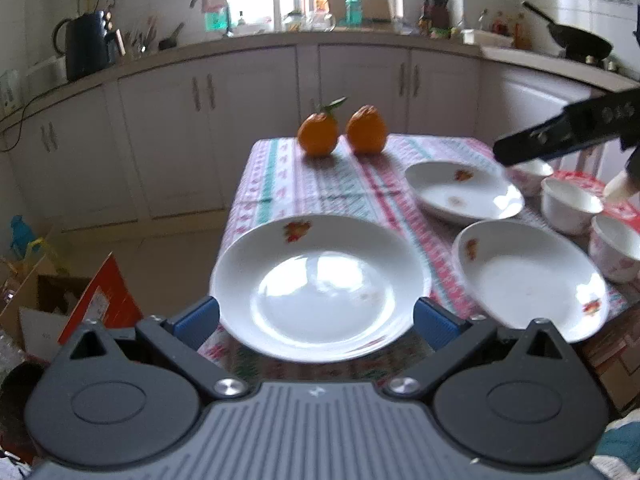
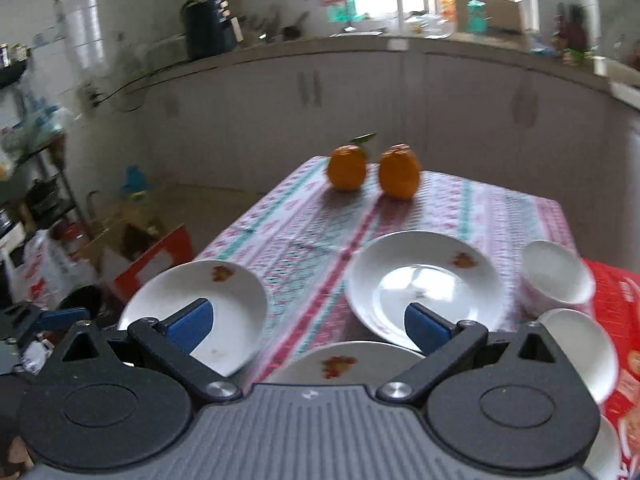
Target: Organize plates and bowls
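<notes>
Both claws of mine gape wide, gripping nothing: left gripper (image 1: pixel 316 320) frames the near plate (image 1: pixel 320 286), lower centre of its view, face up, round, so no long axis. Right gripper (image 2: pixel 310 326) hovers above two more plates (image 2: pixel 424 284) at centre frame, with bowls (image 2: pixel 558 274) at right and oranges (image 2: pixel 347 167) beyond on the tablecloth (image 2: pixel 304 236).
</notes>
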Tool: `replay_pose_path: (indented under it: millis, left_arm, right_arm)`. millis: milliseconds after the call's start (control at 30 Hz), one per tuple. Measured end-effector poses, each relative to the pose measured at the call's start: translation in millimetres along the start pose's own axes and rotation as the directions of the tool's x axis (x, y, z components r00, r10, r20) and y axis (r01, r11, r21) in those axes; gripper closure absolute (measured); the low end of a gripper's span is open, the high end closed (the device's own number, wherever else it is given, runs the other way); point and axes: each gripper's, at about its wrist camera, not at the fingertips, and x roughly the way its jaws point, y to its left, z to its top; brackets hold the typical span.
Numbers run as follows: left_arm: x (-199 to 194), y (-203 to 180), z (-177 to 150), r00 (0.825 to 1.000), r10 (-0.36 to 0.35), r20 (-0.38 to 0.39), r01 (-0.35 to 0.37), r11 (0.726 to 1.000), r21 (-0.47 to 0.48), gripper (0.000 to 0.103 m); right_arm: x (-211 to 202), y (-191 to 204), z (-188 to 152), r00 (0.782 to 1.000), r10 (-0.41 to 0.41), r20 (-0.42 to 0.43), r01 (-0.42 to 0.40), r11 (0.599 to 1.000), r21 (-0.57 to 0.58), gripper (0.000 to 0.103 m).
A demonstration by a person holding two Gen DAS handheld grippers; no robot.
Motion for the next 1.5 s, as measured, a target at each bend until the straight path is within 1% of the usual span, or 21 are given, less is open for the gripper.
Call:
replay_pose_path:
  millis: [67,300,367,500,567,733,867,967,1133,1267,1333,1400,1500]
  left_arm:
    - [2.7,7.0,-3.3,1.0,0.009,-0.006,-0.009,1.0,0.005,0.001]
    - [13.2,23.4,-17.7,0.999,0.01,-0.051,-0.007,0.999,0.052,0.001]
    - [15.8,27.3,-20.2,0.998,0.005,-0.057,-0.003,0.999,0.051,0.001]
    - [24.5,36.3,-25.0,0.996,0.006,-0.091,-0.001,0.999,0.048,0.001]
    - [28.5,42.1,-27.9,0.994,-0.01,-0.108,0.014,0.999,0.038,0.001]
    - [35.5,49.8,-32.8,0.992,-0.045,-0.116,0.05,0.998,0.043,0.001]
    - [41.1,50.7,-30.5,0.99,-0.08,-0.113,0.087,0.994,0.063,0.001]
    - [45.9,49.5,-29.2,0.988,-0.106,-0.114,0.116,0.99,0.086,0.001]
    - [53.0,45.4,-26.3,0.98,-0.161,-0.114,0.177,0.974,0.141,0.001]
    - [58.1,45.2,-23.9,0.972,-0.202,-0.118,0.218,0.964,0.151,0.001]
    - [59.4,45.9,-22.8,0.971,-0.209,-0.116,0.226,0.962,0.155,0.001]
    - [60.8,47.3,-22.2,0.967,-0.224,-0.123,0.241,0.958,0.152,0.003]
    - [63.5,47.4,-21.5,0.962,-0.239,-0.132,0.258,0.954,0.153,0.005]
  right_arm:
    - [6.5,7.0,4.5,1.0,0.021,-0.013,-0.021,1.0,-0.019,0.0]
    - [33.9,30.0,17.5,0.997,0.038,-0.073,-0.045,0.994,-0.095,0.0]
    - [43.0,35.0,20.1,0.995,0.045,-0.087,-0.055,0.992,-0.115,0.0]
    - [56.9,46.1,23.6,0.992,0.053,-0.115,-0.071,0.986,-0.154,0.0]
    - [62.5,51.0,24.5,0.989,0.064,-0.133,-0.086,0.982,-0.166,0.0]
    - [78.0,62.4,25.2,0.975,0.123,-0.185,-0.163,0.963,-0.217,0.0]
    - [97.8,63.9,25.0,0.961,0.128,-0.245,-0.19,0.949,-0.252,0.0]
    - [114.2,56.1,26.8,0.947,0.139,-0.291,-0.209,0.951,-0.228,0.0]
    - [139.6,43.0,30.5,0.92,0.169,-0.355,-0.238,0.958,-0.16,0.001]
    - [159.2,38.1,33.7,0.904,0.183,-0.386,-0.251,0.959,-0.134,0.008]
    - [166.1,37.0,35.0,0.897,0.196,-0.397,-0.263,0.957,-0.122,0.012]
    - [174.2,35.2,36.7,0.89,0.203,-0.408,-0.271,0.956,-0.116,0.019]
    - [184.8,31.8,39.4,0.882,0.215,-0.42,-0.28,0.955,-0.1,0.026]
